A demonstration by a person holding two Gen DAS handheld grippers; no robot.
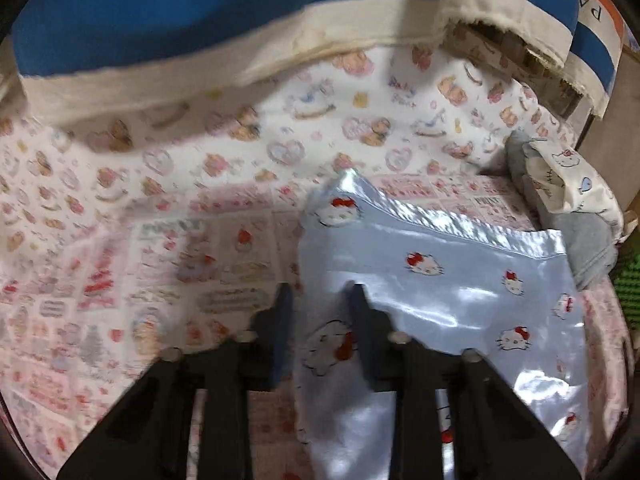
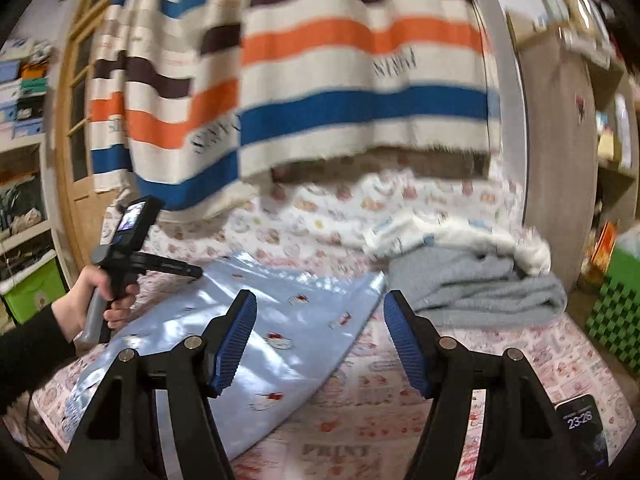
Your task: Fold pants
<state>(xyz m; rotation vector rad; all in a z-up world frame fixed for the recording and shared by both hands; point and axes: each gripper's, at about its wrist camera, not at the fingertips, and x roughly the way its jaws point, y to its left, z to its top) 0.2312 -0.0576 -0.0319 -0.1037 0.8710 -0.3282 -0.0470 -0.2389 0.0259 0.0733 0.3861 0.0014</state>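
Where pants [image 2: 256, 344] cover printed bedsheet [image 2: 500, 356], right hand-held gripper [image 2: 320, 334] gapes; left [image 1: 320, 300] seemingly parted.

Light blue satin pants [image 1: 436, 280] printed with small cat faces wearing red bows lie spread on a bed sheet [image 1: 120, 240] patterned in pink and red cartoon pictures. The left gripper [image 1: 320, 300], black with dark blue finger pads, points forward from the bottom of the view. Its two fingers stand a little apart, with a strip of the pants' left edge lying between them. Along the top hangs a cream and blue striped blanket [image 1: 180, 12]. At the right edge sits a bundle of grey cloth [image 1: 588, 236] beside a white cartoon-print fabric [image 1: 572, 176]. The picture is slightly blurred.
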